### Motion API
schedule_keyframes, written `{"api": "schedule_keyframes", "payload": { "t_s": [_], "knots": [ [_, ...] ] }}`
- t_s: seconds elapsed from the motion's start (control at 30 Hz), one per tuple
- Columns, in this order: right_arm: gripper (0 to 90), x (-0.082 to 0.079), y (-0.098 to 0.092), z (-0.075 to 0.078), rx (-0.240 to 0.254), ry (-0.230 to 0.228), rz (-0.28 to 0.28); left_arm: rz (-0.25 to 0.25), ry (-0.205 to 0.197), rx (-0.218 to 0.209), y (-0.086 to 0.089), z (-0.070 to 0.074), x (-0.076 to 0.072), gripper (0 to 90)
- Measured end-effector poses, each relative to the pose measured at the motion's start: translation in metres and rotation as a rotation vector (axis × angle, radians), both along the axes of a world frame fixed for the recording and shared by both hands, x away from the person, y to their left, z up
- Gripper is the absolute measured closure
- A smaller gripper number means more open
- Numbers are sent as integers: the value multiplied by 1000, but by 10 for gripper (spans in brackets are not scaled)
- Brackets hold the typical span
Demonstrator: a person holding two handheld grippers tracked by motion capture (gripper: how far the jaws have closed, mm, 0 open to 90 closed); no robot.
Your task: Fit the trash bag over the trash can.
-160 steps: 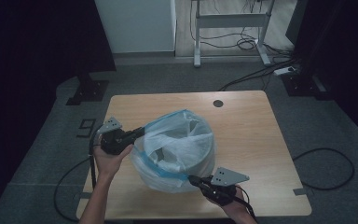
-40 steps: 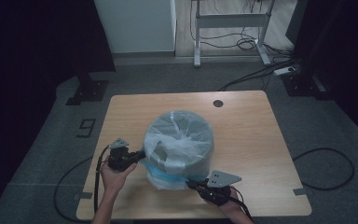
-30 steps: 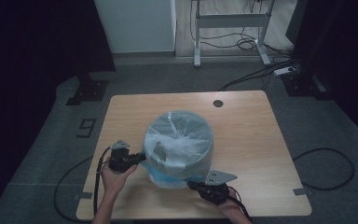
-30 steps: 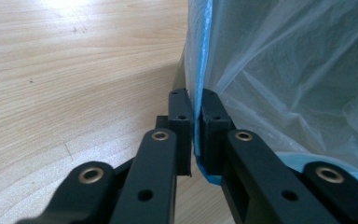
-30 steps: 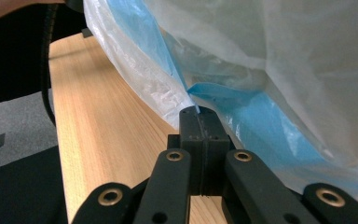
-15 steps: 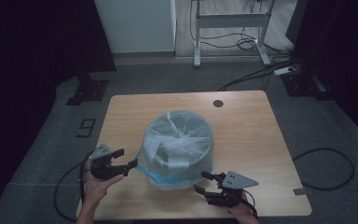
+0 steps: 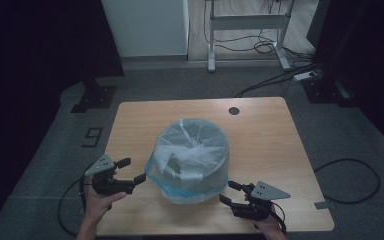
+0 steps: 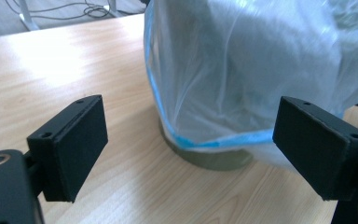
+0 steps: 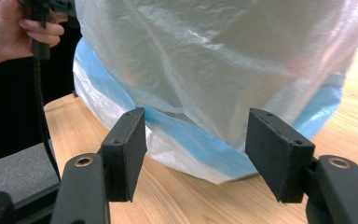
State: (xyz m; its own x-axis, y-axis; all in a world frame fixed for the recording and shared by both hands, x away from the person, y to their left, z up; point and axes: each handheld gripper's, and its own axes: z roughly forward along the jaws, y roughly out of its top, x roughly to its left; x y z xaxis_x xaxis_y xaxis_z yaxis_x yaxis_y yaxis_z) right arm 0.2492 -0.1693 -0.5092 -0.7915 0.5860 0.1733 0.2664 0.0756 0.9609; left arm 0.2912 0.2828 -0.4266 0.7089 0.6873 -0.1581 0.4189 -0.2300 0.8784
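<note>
A round bin lined with a thin translucent bag (image 7: pixel 192 157) with a blue hem stands mid-table; the bag's rim is folded down over the outside. My left gripper (image 7: pixel 132 170) is just left of the bin, its jaws wide and just opened, with nothing between them. In the left gripper view (image 8: pixel 191 144) the bag (image 8: pixel 261 70) hangs ahead, and the bin's dark base (image 8: pixel 205 156) shows under the hem. My right gripper (image 7: pixel 228 192) is at the bin's near right, jaws just opened. In the right gripper view (image 9: pixel 196 149) the bag's blue hem (image 9: pixel 200 140) lies beyond the pads, untouched.
The wooden table (image 7: pixel 260 135) has a round cable hole (image 7: pixel 234 110) at its far side. Its near edge runs just under both hands. A floor marker (image 7: pixel 94 135) lies left of the table, and cables (image 7: pixel 345 172) trail on the floor at the right.
Both grippers were shut on the bag's hem low at the bin's sides. They have opened, let the hem go and drawn back outward from the bin.
</note>
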Motion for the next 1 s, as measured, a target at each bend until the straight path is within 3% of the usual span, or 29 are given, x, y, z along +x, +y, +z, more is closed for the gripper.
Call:
{"api": "schedule_keyframes", "payload": {
  "t_s": [0.17, 0.37, 0.63, 0.8, 1.0],
  "knots": [
    [375, -3, -16, -3, 15, 15, -35, -34, -22, -19, -4, 16, 4, 118],
    [375, -5, -32, -7, 21, 25, -62, -141, -33, -64, -10, 37, 15, 141],
    [378, -2, -40, -9, 27, 37, -78, -249, -38, -45, -27, 57, 36, 178],
    [380, -2, -39, -10, 25, 39, -76, -288, -37, -58, -35, 68, 49, 207],
    [386, -2, -41, -11, 31, 42, -82, -321, -21, -34, -49, 76, 60, 234]
  ]
}}
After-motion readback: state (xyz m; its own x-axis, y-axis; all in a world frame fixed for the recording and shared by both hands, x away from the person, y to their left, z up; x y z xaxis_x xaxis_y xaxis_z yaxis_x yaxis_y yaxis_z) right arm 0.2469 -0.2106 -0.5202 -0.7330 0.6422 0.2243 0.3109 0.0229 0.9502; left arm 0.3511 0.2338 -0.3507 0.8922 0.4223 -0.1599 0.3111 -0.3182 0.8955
